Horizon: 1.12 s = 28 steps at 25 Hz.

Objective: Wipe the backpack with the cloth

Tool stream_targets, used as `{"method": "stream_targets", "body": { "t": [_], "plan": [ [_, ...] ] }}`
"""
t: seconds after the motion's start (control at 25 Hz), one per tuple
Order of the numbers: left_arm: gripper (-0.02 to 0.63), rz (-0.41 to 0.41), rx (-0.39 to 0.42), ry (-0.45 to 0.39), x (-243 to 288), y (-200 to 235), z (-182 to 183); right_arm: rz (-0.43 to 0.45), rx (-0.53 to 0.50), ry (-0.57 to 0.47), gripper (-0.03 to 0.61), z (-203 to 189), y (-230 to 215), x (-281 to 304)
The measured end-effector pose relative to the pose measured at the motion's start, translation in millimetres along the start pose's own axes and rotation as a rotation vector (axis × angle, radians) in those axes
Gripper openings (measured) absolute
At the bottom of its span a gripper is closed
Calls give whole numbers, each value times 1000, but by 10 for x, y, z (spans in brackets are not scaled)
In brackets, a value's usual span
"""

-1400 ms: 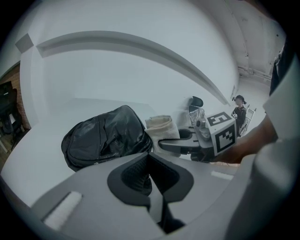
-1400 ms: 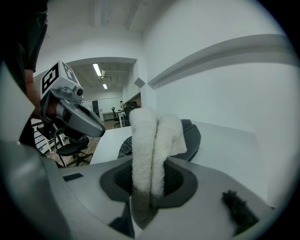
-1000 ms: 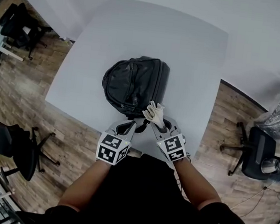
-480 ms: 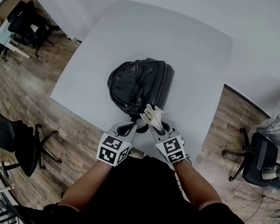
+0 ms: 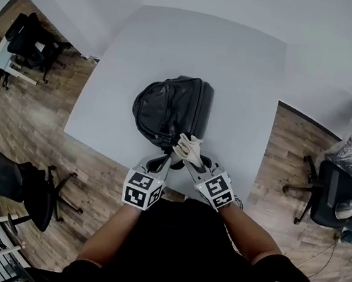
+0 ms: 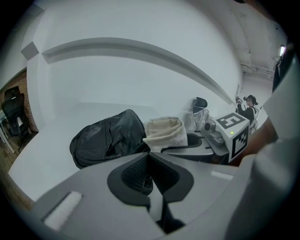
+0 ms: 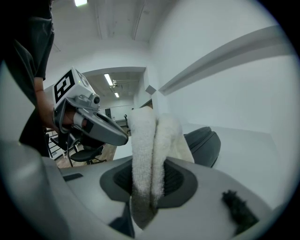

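A black backpack (image 5: 170, 108) lies flat on the white table (image 5: 234, 74). My right gripper (image 5: 189, 159) is shut on a cream cloth (image 5: 188, 146), holding it at the backpack's near end. In the right gripper view the folded cloth (image 7: 147, 145) stands up between the jaws, with the backpack (image 7: 205, 143) just behind it. My left gripper (image 5: 163, 161) is close beside the right one, by the backpack's near edge. In the left gripper view its jaws (image 6: 150, 161) are shut with nothing between them, and the backpack (image 6: 105, 138) and cloth (image 6: 164, 132) lie ahead.
The table's near edge runs just in front of my body. Black office chairs stand on the wooden floor at the left (image 5: 16, 182), far left (image 5: 29, 41) and right (image 5: 328, 192). A white wall backs the table.
The right gripper and cloth have shifted slightly left, onto the backpack's near end. The left gripper has hardly moved. The head view has shifted a little.
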<state>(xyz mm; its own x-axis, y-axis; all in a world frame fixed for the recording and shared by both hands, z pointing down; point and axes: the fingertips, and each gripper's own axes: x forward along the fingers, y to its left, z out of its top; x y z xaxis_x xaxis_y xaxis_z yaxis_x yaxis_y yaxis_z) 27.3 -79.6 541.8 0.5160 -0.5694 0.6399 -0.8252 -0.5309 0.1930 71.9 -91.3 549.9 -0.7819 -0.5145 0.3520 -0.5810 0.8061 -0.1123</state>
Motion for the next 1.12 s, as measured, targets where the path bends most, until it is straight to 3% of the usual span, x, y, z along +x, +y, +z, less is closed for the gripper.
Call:
{"method": "stream_targets", "body": {
  "t": [0.28, 0.6, 1.12],
  "plan": [
    [6, -29, 11, -22, 19, -120, 42, -33, 20, 1, 94, 52, -53, -199],
    [6, -18, -15, -41, -231, -188, -184, -56, 44, -13, 94, 65, 107, -376],
    [6, 12, -66, -67, -1007, -623, -1039, -105, 78, -38, 94, -133, 844, -876]
  ]
}}
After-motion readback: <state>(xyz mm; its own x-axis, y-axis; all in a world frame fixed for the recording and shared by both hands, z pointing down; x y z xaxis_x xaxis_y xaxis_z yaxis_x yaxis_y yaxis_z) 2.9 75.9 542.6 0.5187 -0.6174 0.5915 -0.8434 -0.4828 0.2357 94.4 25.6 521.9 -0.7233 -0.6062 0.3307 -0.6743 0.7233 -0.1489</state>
